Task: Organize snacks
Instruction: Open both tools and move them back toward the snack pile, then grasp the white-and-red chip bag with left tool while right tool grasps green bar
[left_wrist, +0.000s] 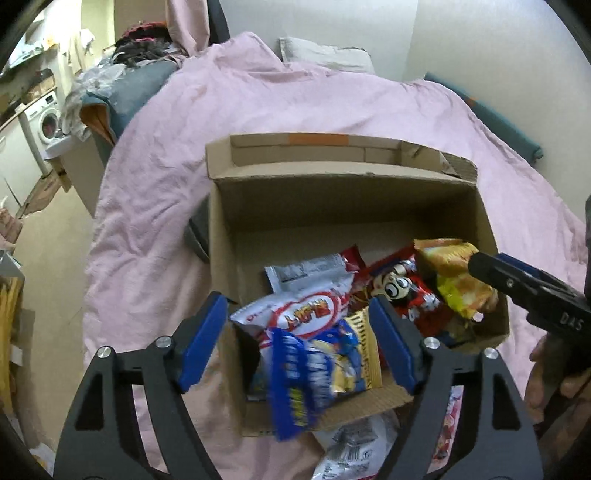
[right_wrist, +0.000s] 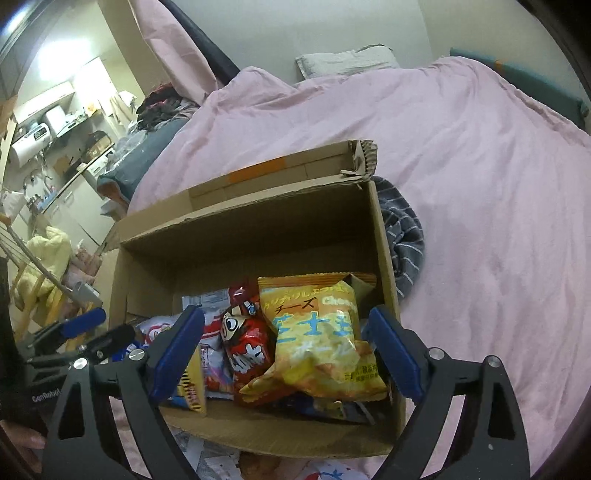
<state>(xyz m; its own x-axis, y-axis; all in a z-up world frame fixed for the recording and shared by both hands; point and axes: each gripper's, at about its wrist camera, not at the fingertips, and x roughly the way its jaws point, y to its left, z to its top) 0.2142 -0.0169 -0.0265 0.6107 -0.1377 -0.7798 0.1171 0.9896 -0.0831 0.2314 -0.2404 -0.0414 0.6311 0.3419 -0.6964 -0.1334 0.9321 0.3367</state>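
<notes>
In the left wrist view, the left tongs (left_wrist: 297, 339) are seen spread wide above the near end of a cardboard box (left_wrist: 343, 206), which is set on a bed covered by a pink duvet (left_wrist: 295, 103). Nothing is pinched between the blue pads (left_wrist: 205, 341). Between them a blue snack bag (left_wrist: 295, 380) is caught blurred, hanging over the box's near wall. Behind it a white and red snack bag (left_wrist: 306, 310) and a yellow-edged packet (left_wrist: 364, 354) are packed inside the box. Further right, a red bag with a cartoon face (left_wrist: 402, 291) lies in the box, and a yellow cheese snack bag (left_wrist: 458, 280) is met by the tip of the right tongs (left_wrist: 480, 264) (their spread cannot be told from this side). More packets (left_wrist: 351, 454) are left on the duvet in front of the box.

In the right wrist view, the right tongs (right_wrist: 286, 345) are shown spread, with the yellow cheese snack bag (right_wrist: 321, 332) lying in the box between the pads and touched by neither. The red bag (right_wrist: 247, 343) is leaned just beside it. The left tongs (right_wrist: 96, 328) are seen at the box's left edge. A grey striped cloth (right_wrist: 404, 236) is tucked against the box's right wall.
</notes>
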